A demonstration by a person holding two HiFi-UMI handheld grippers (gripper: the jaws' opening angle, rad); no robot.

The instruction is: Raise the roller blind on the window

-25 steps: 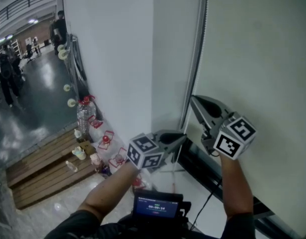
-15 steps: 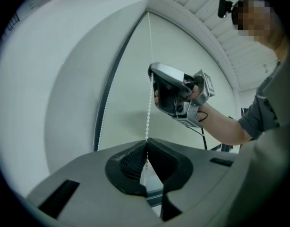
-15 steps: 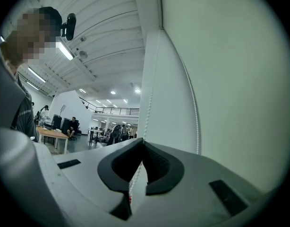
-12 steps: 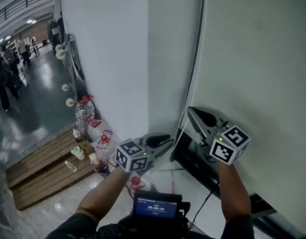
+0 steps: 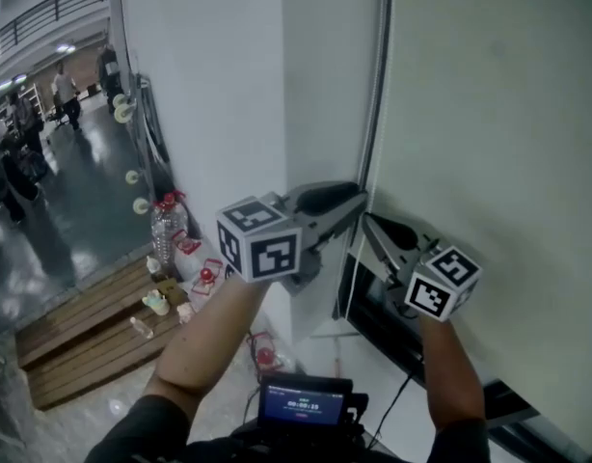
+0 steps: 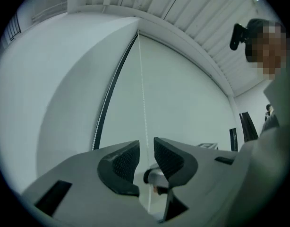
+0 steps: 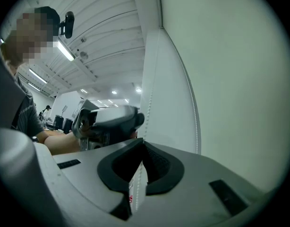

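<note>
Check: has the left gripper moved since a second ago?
Yes: the left gripper rose, now above the dark window opening. Its jaws have just been opening; the bead chain runs between them.

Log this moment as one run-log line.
left gripper: jaws have just been opening, bead chain loose between them | right gripper: shut on bead chain | roller blind: not yet fully raised

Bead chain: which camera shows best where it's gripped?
Right gripper view: the bead chain is pinched in the right gripper's shut jaws, beads clear. The left gripper view shows it as a thin line between the left gripper's jaws, which have just been opening. The head view shows it only faintly.
</note>
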